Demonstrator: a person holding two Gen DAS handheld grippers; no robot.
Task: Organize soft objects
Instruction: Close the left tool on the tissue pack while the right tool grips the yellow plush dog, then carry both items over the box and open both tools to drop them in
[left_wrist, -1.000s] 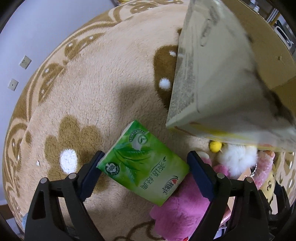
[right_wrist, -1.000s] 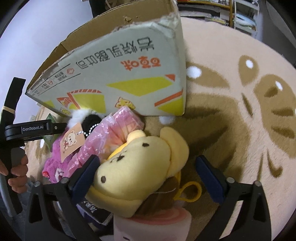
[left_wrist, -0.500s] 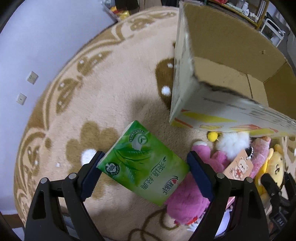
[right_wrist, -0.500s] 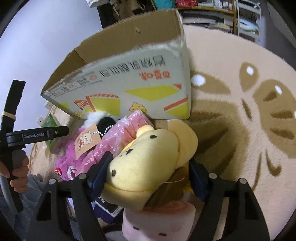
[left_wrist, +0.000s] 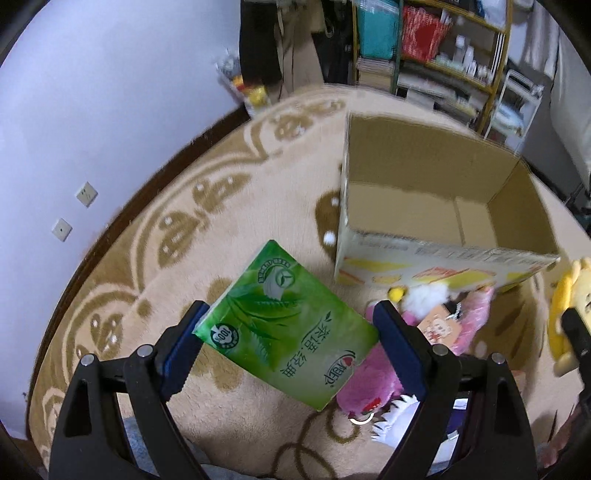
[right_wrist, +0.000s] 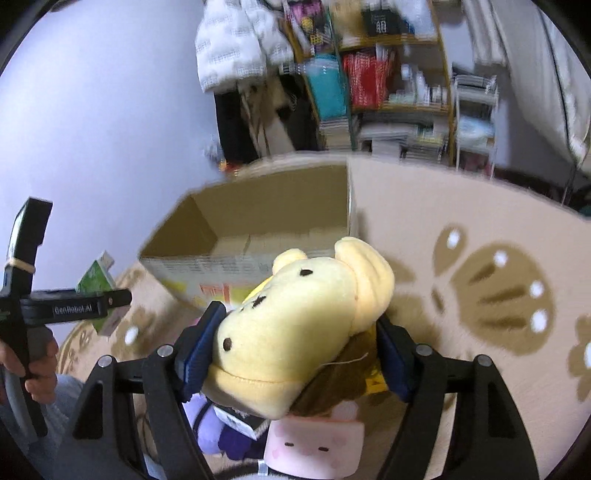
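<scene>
Left tool (left_wrist: 287, 345) grips green tissue pack (left_wrist: 286, 326) by corners, may slip; right tool (right_wrist: 295, 356) squeezes yellow plush (right_wrist: 295, 332), may snag cardboard box (left_wrist: 436, 221) rim.

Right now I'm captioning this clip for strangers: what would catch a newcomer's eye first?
Probably the yellow plush toy, filling the right wrist view, clamped in the right claw above the carpet. Next, the bright green tissue pack, held tilted in the left claw. Beyond both, the open cardboard box stands on the beige patterned carpet, nothing visible inside, with pink plush toys heaped against its near side.
</scene>
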